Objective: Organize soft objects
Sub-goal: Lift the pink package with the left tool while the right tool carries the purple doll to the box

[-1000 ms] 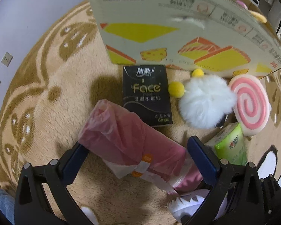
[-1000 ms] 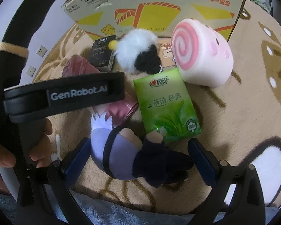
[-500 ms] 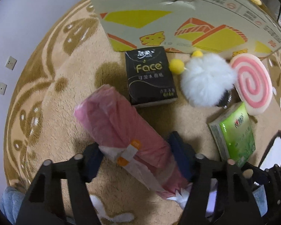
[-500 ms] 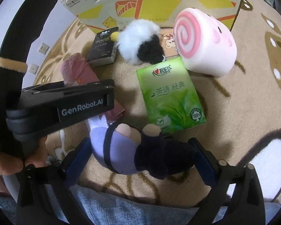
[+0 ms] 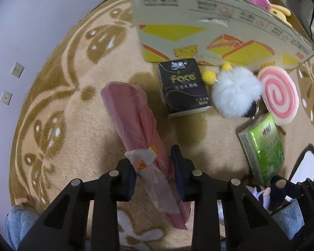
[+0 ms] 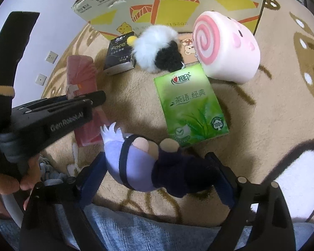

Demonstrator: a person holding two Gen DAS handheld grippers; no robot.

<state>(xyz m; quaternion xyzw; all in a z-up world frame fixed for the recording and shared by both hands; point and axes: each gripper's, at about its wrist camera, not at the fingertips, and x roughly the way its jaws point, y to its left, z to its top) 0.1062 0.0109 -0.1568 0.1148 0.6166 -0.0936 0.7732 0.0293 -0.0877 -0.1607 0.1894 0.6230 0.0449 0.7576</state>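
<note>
Your left claw (image 5: 153, 172) has just been closing and now pinches the pink roll (image 5: 136, 129), which slants over the rug (image 5: 73, 104) left of the black pack (image 5: 183, 86). Your right claw (image 6: 157, 175) stands wide around the doll (image 6: 155, 165) lying on the rug near the green pack (image 6: 190, 106), the pads not clearly pressing it.

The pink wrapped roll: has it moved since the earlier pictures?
Yes. The pink wrapped roll has turned away from the black tissue pack, now gripped by the left tool.
</note>
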